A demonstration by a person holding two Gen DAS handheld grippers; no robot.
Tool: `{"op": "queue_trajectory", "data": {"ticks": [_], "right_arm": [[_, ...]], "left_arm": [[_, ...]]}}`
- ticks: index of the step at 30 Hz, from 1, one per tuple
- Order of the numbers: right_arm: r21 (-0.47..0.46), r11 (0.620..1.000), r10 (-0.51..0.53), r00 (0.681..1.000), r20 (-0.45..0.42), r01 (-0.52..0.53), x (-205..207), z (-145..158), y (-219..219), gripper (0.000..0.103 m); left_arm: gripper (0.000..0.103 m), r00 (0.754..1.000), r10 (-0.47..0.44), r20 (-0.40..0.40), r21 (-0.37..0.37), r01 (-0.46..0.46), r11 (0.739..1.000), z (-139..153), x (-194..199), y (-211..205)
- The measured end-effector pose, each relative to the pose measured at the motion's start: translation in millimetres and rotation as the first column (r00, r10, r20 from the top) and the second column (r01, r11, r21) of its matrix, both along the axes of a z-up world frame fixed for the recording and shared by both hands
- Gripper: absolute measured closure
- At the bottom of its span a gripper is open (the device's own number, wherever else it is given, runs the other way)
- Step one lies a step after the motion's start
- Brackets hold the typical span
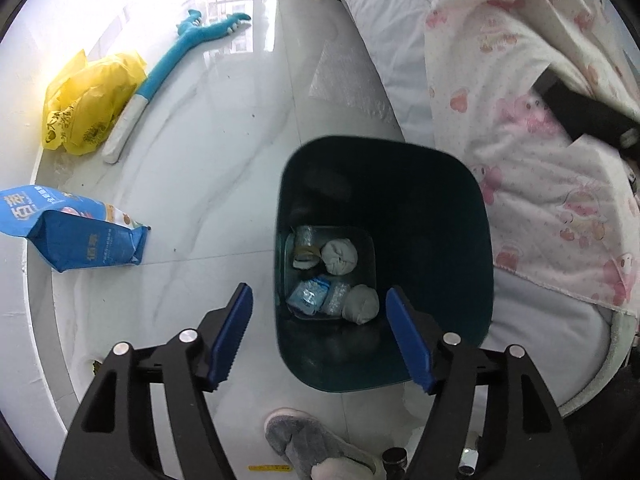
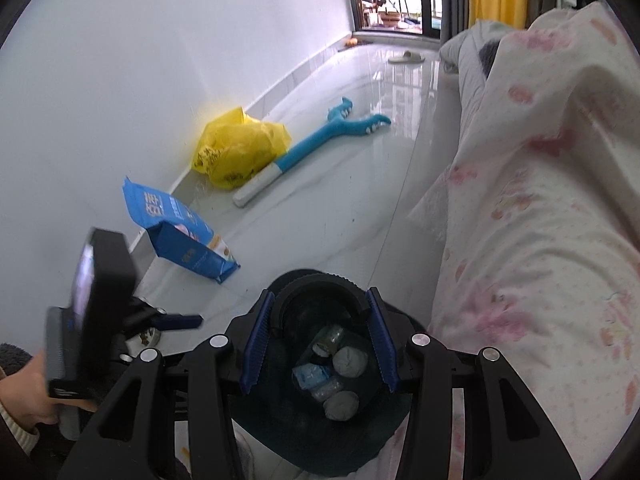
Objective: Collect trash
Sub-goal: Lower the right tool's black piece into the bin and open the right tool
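Left wrist: our left gripper (image 1: 320, 332) gapes empty above the bin (image 1: 384, 376); right gripper (image 2: 318, 344) likewise, probably post-drop. Blue bag (image 1: 76, 232) looks next.

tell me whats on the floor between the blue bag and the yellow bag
Bare tile floor separates the blue bag from the yellow bag; the toy's white handle lies just beside that stretch. The right wrist view shows it best.

I saw glossy marbled floor tiles (image 1: 224, 128), a crinkly plastic yellow bag (image 1: 88, 108), and a possibly plastic, matt bin (image 1: 440, 200).
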State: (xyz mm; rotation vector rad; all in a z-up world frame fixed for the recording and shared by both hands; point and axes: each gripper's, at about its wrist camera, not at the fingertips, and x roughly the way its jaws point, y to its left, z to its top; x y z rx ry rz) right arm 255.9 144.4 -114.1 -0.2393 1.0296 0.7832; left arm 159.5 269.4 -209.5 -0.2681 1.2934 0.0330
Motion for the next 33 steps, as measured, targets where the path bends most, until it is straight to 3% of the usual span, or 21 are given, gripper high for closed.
{"op": "queue_trajectory", "data": {"ticks": [8, 15, 24, 30, 33], "right_arm": [[-0.069, 0.998, -0.007, 0.998, -0.067, 0.002, 0, -35, 21, 0.056], [-0.128, 0.992, -0.019, 0.994, -0.112, 0.004, 2, -63, 29, 0.055], [-0.202, 0.979, -0.016, 0.989, -0.149, -0.015, -1, -89, 34, 0.054], [-0.238, 0.971, -0.005, 0.987, -0.162, -0.034, -4, -99, 36, 0.053], [-0.249, 0.968, -0.007, 0.987, -0.163, -0.034, -6, -101, 35, 0.043]], "left_arm": [[0.028, 0.992, 0.042, 0.116, 0.024, -0.045, 0.999, 27, -10, 21], [0.027, 0.966, 0.059, 0.253, 0.06, -0.076, 0.995, 60, -18, 33], [0.029, 0.904, 0.038, 0.426, 0.102, -0.09, 0.991, 115, -27, 30], [0.032, 0.851, 0.001, 0.526, 0.125, -0.078, 0.989, 154, -31, 17], [0.034, 0.83, -0.012, 0.558, 0.135, -0.076, 0.988, 167, -33, 11]]}}
